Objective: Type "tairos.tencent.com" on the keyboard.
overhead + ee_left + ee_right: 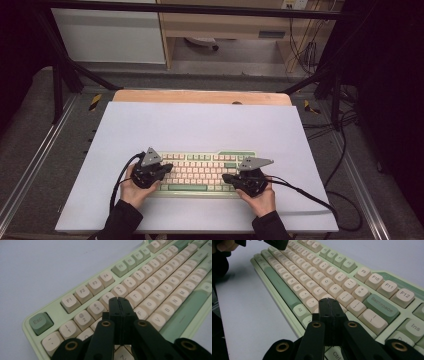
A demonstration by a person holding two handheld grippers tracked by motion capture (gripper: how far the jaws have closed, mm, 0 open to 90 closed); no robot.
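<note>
A pale green keyboard (200, 172) with cream keys lies on the white table top (200, 125), near its front edge. My left gripper (169, 167) hovers over the keyboard's left end, jaws shut with nothing between them. In the left gripper view the gripper's tips (121, 300) sit above the upper letter rows of the keyboard (160, 290). My right gripper (226, 177) is over the right end, also shut and empty. In the right gripper view its tips (329, 300) hang over keys near the right of the keyboard (317, 277), with the green Backspace key (381, 306) just beyond.
The white top rests on a wooden table (200, 96) whose far edge shows. Black cables (310, 197) trail from both grippers across the table's front. A metal frame and cabinets stand beyond. In the right gripper view the other hand and its gripper (274, 243) appear at the top left.
</note>
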